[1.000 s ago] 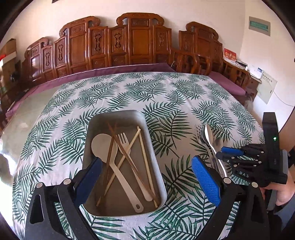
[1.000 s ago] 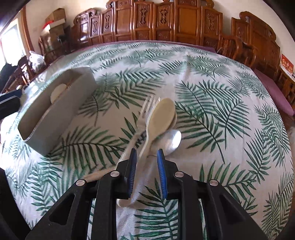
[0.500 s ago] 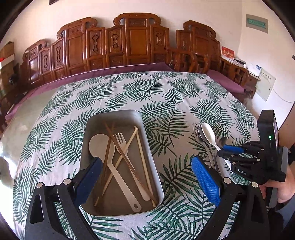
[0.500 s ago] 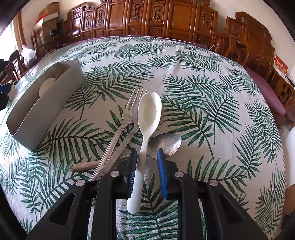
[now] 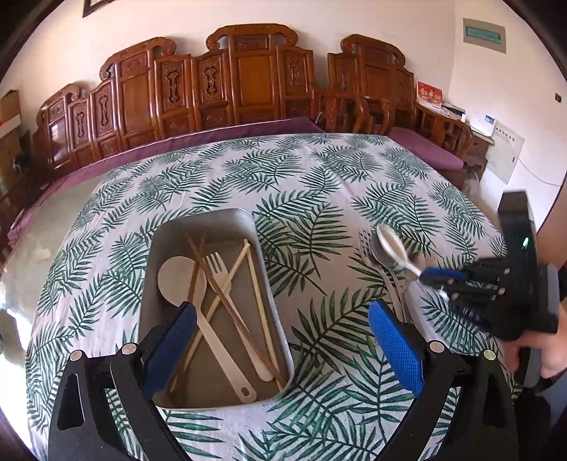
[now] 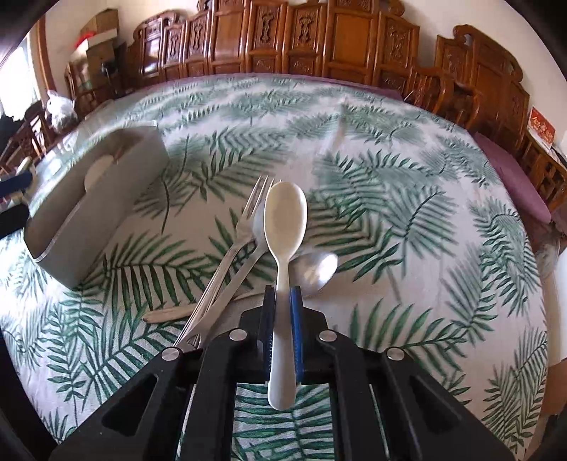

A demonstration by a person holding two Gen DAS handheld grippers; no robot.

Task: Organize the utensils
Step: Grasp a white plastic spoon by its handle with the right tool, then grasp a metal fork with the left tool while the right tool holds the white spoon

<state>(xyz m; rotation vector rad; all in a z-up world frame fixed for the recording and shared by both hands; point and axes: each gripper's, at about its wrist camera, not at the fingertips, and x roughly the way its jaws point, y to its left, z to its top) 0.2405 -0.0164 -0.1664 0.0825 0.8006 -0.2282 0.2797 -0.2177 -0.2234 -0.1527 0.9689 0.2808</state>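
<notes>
Our right gripper (image 6: 282,294) has just closed its jaws on the white spoon (image 6: 285,216), bowl ahead of them. We should lift level, clear of the forks (image 6: 244,227), toward the tray (image 6: 102,212) at left. Left jaws open, empty.

A white tablecloth printed with green palm fronds (image 5: 319,170) covers the table. Just beyond the cloth's far edge lies a long purple seat cushion (image 5: 198,140), and behind that stands a row of carved reddish-brown wooden chair backs (image 5: 248,78). To the right of the cloth, a red card (image 5: 429,94) rests on a wooden side cabinet (image 5: 457,133), while brown cardboard boxes (image 6: 97,26) are stacked beyond the cloth's far left corner.
</notes>
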